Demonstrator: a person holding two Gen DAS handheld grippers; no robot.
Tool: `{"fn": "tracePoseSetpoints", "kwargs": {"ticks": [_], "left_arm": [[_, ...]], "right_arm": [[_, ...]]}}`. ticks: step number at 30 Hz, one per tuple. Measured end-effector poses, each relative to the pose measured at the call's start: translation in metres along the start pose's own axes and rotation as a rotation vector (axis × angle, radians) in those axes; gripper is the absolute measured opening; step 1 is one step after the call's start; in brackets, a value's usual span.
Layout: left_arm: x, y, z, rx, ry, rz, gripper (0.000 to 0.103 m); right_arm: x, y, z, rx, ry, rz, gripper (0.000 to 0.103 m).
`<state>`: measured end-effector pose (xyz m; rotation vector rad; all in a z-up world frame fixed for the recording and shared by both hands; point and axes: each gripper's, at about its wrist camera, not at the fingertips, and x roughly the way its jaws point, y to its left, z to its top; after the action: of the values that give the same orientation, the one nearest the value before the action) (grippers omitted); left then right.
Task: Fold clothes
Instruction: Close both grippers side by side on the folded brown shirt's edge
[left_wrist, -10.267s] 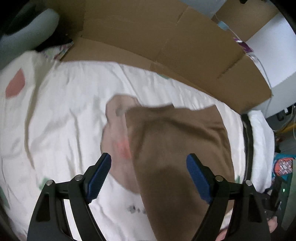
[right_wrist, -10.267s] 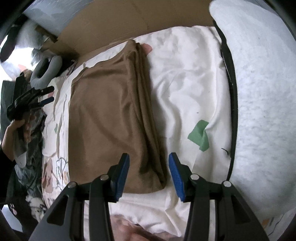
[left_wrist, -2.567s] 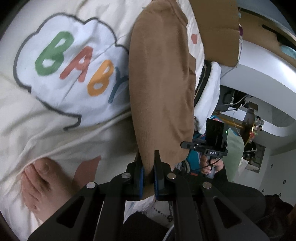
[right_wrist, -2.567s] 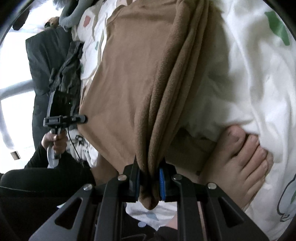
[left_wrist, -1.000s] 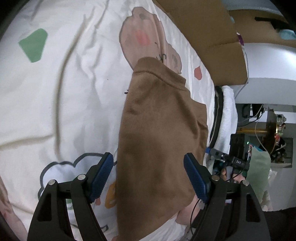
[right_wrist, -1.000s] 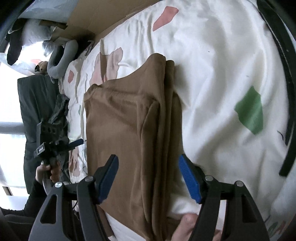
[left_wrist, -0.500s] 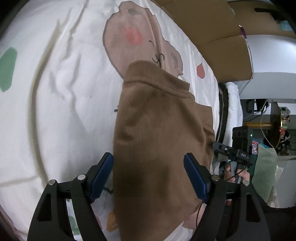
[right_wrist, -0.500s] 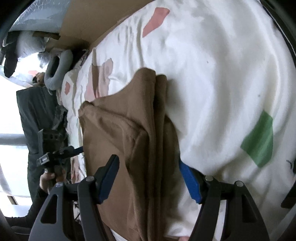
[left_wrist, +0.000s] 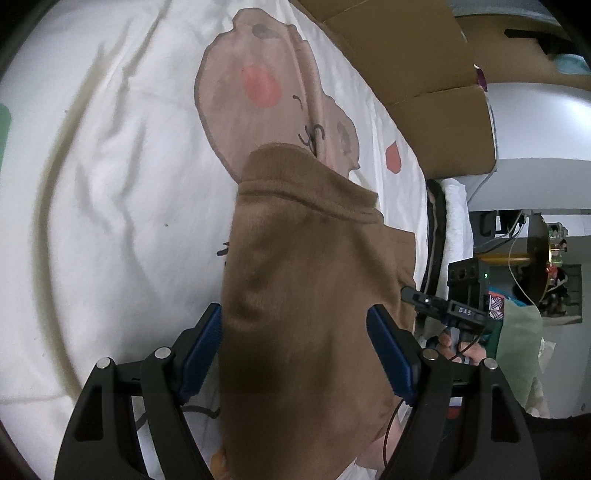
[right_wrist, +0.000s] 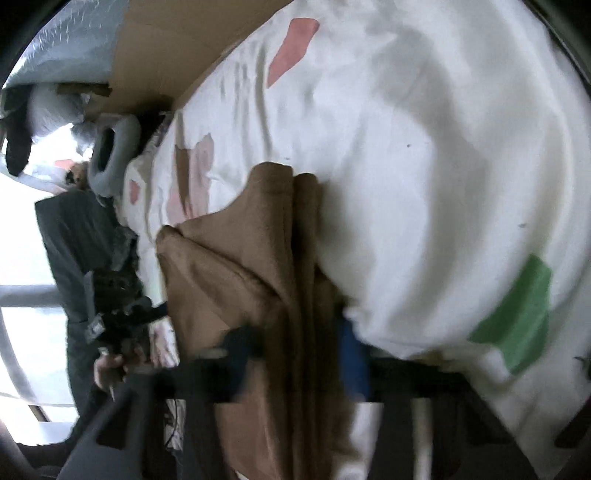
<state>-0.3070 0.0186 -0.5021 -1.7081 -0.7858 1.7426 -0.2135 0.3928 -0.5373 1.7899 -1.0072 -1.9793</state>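
A lived-in bedroom is indicated by a cartoon-printed bedsheet (left_wrist: 122, 192), a grey neck pillow (right_wrist: 110, 162), flattened cardboard (left_wrist: 417, 74) and trailing cables.

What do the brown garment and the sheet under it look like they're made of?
Brown garment: looks like soft fleece or brushed knit, matte, with a fuzzy nap and thick rounded folds; exact fibre unclear. Printed sheet: thin woven fabric, probably cotton, matte, with fine sharp creases and flat printed cartoon shapes.
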Motion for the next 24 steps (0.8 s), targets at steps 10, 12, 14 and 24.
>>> {"fn": "tracePoseSetpoints", "kwargs": {"ticks": [10,12,14,24], "left_arm": [[-0.002,0.001,-0.001,0.01,-0.012,-0.019,0.079],[-0.002,0.0,-0.001,0.017,-0.011,-0.02,0.079],[0.0,-0.001,0.0,0.029,-0.009,-0.018,0.079],[0.005,-0.004,0.009,0.103,-0.015,-0.014,0.078]], "right_arm": [[-0.019,0.03,-0.011,-0.131,-0.036,-0.021,0.026],[-0.015,0.027,-0.009,-0.127,-0.029,-0.033,0.028],[-0.01,0.022,-0.006,-0.118,-0.022,-0.043,0.033],[0.006,0.011,-0.001,-0.11,0.01,-0.045,0.036]]}}
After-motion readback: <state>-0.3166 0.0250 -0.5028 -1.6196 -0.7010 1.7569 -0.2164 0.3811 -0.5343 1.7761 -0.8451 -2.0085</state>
